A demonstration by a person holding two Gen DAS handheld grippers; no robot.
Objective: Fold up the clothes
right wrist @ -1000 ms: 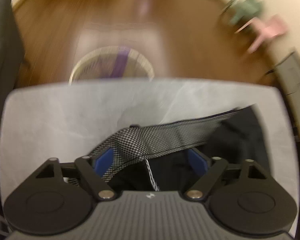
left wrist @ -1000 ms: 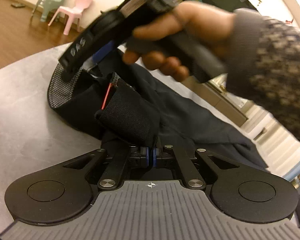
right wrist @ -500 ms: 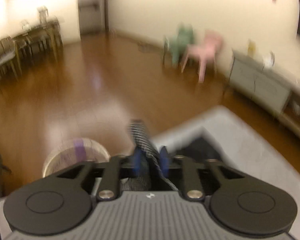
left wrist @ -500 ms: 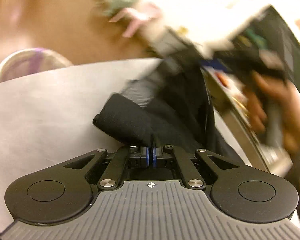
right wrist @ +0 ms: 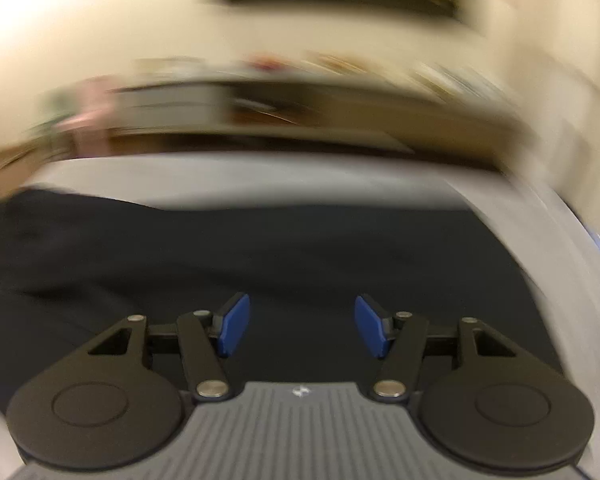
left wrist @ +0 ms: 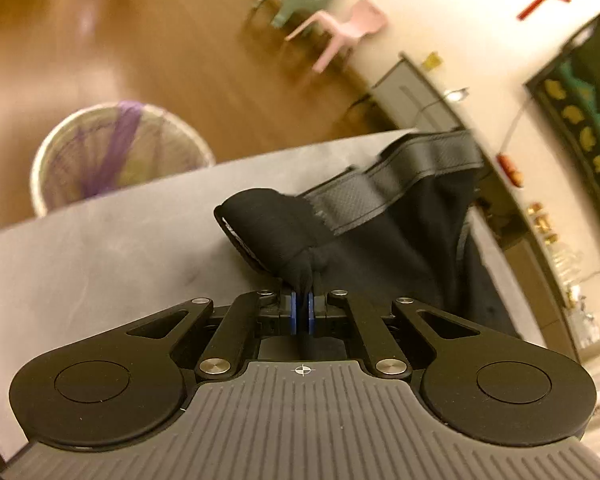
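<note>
My left gripper (left wrist: 301, 317) clenched on a bunched fold of the black garment (left wrist: 380, 236), grey mesh waistband (left wrist: 412, 172) lifted over the grey table (left wrist: 100, 256), my right gripper (right wrist: 302, 330) released, pads spread above dark cloth, wire basket (left wrist: 116, 152) on the floor beyond.

Wooden floor (left wrist: 152, 32), pink chair (left wrist: 346, 30), cream wall (left wrist: 460, 8)
</note>
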